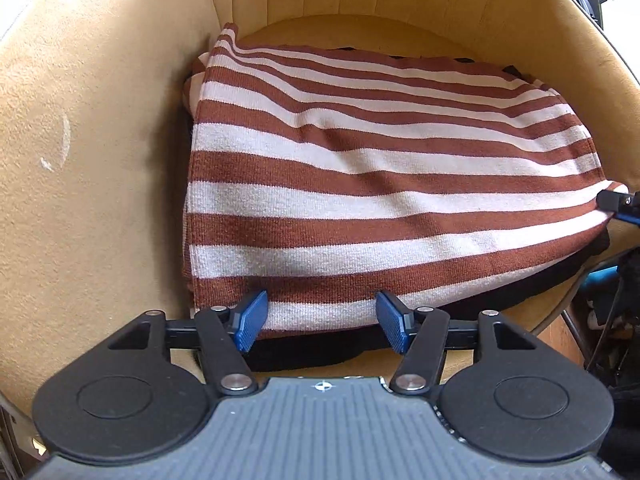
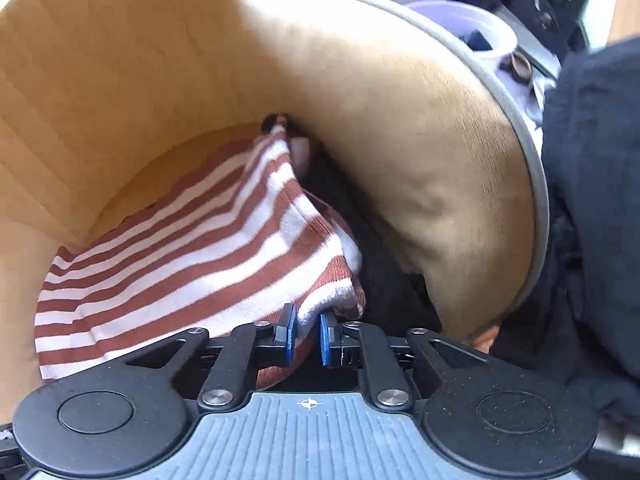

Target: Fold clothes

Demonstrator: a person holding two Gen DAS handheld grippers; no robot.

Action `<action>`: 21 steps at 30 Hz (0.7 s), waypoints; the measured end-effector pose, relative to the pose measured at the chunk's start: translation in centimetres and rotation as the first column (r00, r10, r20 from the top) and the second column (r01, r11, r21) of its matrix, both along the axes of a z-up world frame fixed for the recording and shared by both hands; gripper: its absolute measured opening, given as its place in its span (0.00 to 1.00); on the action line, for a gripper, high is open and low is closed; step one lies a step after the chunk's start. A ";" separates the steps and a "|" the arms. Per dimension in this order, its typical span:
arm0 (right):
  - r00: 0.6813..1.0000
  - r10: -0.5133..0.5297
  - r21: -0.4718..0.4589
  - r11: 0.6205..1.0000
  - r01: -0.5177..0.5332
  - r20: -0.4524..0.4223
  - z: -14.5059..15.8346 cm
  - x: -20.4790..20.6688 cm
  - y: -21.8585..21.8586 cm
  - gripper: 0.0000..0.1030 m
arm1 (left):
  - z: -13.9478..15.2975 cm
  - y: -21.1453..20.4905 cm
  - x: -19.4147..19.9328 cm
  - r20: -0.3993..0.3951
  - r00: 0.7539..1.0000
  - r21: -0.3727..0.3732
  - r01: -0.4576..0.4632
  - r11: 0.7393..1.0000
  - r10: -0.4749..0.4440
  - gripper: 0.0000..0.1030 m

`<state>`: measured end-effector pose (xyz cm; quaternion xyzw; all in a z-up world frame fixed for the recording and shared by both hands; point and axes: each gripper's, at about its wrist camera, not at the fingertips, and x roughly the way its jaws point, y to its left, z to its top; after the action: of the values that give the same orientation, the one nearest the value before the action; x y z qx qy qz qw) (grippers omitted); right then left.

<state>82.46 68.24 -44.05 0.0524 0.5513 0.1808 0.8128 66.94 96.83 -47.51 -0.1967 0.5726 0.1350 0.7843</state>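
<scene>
Tan armchair [image 1: 100,128] holds striped sweater [image 1: 360,184], folded flat across seat, over dark garment [image 1: 312,354] showing at its 6 o'clock edge. Left gripper [image 1: 322,322] at 6 o'clock of sweater, blue pads spread, near hem between them, not pressed. Right gripper [image 2: 307,336] at sweater's 3 o'clock corner, pads pressed together, pinching bunched corner of fabric. Dark clothing [image 2: 592,184] drapes over chair's arm at 3 o'clock in right wrist view.

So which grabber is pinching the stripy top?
The right gripper: its blue pads squeeze the striped top's corner. The left gripper is open.
</scene>
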 end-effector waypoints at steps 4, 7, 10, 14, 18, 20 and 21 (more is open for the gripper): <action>0.991 0.058 -0.059 0.997 -0.051 0.122 3.4 0.2 1.3 0.20 | 1.4 0.2 0.2 0.056 0.998 0.000 -0.005 1.000 0.005 0.59; 0.971 0.097 -0.084 0.993 -0.080 0.219 5.7 0.6 2.3 0.30 | 2.7 0.4 1.3 0.094 0.995 0.051 0.020 0.999 -0.024 0.59; 0.950 0.154 -0.096 0.987 -0.132 0.272 6.0 1.0 3.8 0.34 | 3.4 1.5 2.5 0.129 0.992 0.044 -0.005 0.999 -0.001 0.60; 0.929 0.296 -0.148 0.952 -0.267 0.223 1.3 2.4 7.5 0.39 | 1.6 2.6 3.8 0.074 0.997 0.050 -0.016 0.999 0.012 0.60; 0.906 0.393 -0.210 0.910 -0.358 0.159 -4.0 3.6 10.0 0.54 | -0.7 2.0 3.4 0.024 1.000 0.093 0.010 0.996 -0.012 0.65; 0.900 0.422 -0.243 0.889 -0.388 0.109 -6.1 4.3 10.7 0.54 | -1.5 1.4 3.4 0.011 0.999 0.116 0.037 0.993 -0.038 0.75; 0.897 0.434 -0.256 0.880 -0.401 0.087 -7.0 4.6 11.0 0.55 | -1.8 1.0 3.5 0.007 0.999 0.125 0.049 0.991 -0.050 0.80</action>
<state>87.03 79.23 -51.09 -0.1758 0.5077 0.2900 0.7920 70.44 97.85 -49.26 -0.1335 0.5640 0.1501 0.8010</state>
